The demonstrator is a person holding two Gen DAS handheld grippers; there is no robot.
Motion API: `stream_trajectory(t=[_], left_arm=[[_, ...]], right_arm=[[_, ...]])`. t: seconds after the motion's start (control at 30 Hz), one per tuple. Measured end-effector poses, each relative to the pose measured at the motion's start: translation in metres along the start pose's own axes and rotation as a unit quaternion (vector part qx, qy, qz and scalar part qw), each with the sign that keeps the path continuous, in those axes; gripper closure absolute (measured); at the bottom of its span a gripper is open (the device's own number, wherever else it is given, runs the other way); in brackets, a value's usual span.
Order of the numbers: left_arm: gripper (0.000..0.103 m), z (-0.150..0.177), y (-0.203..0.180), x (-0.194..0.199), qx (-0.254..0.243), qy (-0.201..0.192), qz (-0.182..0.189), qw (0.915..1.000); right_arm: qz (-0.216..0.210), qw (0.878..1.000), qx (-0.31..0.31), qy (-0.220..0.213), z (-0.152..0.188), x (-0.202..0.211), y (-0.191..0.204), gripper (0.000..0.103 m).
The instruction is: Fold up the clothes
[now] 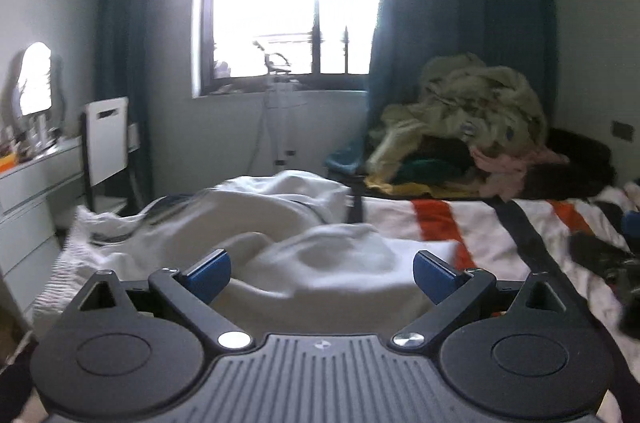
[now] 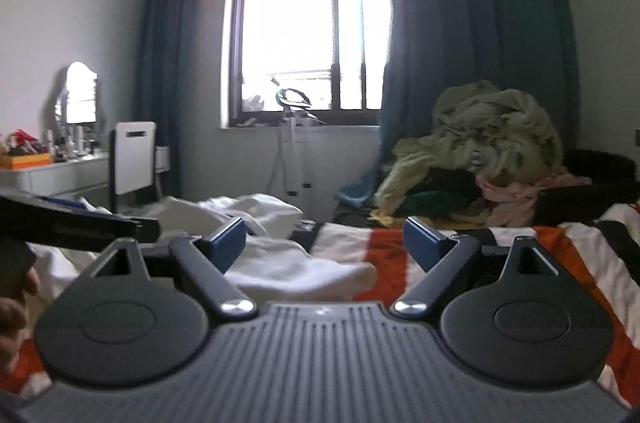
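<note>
A crumpled white garment (image 1: 280, 243) lies on the striped bed, bunched in loose folds. My left gripper (image 1: 322, 273) hovers just above its near edge, open, with nothing between the blue pads (image 1: 208, 273). In the right wrist view the same white garment (image 2: 288, 259) spreads out ahead and to the left. My right gripper (image 2: 324, 243) is open over the garment's right end and the bedspread, and holds nothing. The left gripper's dark body (image 2: 80, 223) and a hand (image 2: 12, 307) show at the left edge.
The bed has a white, orange and black striped cover (image 1: 440, 219). A tall pile of mixed clothes (image 1: 472, 119) sits at the far right of the bed. A white dresser with a mirror (image 2: 60, 167), a white chair (image 2: 134, 155) and a tripod (image 2: 294, 143) stand under the window.
</note>
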State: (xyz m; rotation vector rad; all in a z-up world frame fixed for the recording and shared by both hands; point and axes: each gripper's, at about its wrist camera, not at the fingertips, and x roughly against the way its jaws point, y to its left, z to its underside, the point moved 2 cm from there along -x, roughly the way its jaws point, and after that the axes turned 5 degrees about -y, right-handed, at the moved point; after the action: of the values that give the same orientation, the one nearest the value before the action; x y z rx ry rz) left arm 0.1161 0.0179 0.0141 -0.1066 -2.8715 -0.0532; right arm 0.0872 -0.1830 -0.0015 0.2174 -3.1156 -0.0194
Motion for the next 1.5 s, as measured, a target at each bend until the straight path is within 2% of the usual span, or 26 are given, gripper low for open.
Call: stream_trajectory(t=[0.1, 0.3, 0.47, 0.7, 1.2, 1.37, 1.5], left_arm=[[0.005, 0.024, -0.015, -0.003, -0.013, -0.007, 0.009, 0.9999], [0.005, 0.057, 0.009, -0.026, -0.015, 0.021, 0.014, 0.9996], [0.005, 0.057, 0.019, -0.030, 0.001, 0.024, 0.025, 0.9994], [0.005, 0.059, 0.018, -0.028, 0.002, 0.029, 0.032, 0.9991], [0.005, 0.065, 0.009, -0.036, -0.019, 0.047, 0.030, 0.9983], [0.005, 0.067, 0.003, -0.044, -0.031, 0.057, 0.035, 0.9973], [0.004, 0.069, -0.001, -0.050, -0.040, 0.066, 0.039, 0.9963]], right_arm=[[0.001, 1.000, 0.001, 0.010, 0.011, 0.001, -0.002, 0.016], [0.017, 0.999, -0.019, 0.024, 0.014, -0.007, -0.001, 0.016], [0.019, 0.998, -0.038, 0.047, 0.021, -0.010, -0.003, 0.016], [0.033, 0.998, -0.038, 0.047, 0.022, -0.008, -0.002, 0.016], [0.059, 0.995, -0.056, 0.059, 0.022, -0.006, -0.013, 0.016], [0.076, 0.993, -0.062, 0.058, 0.021, -0.003, -0.018, 0.016], [0.107, 0.989, -0.078, 0.059, 0.019, 0.000, -0.032, 0.016]])
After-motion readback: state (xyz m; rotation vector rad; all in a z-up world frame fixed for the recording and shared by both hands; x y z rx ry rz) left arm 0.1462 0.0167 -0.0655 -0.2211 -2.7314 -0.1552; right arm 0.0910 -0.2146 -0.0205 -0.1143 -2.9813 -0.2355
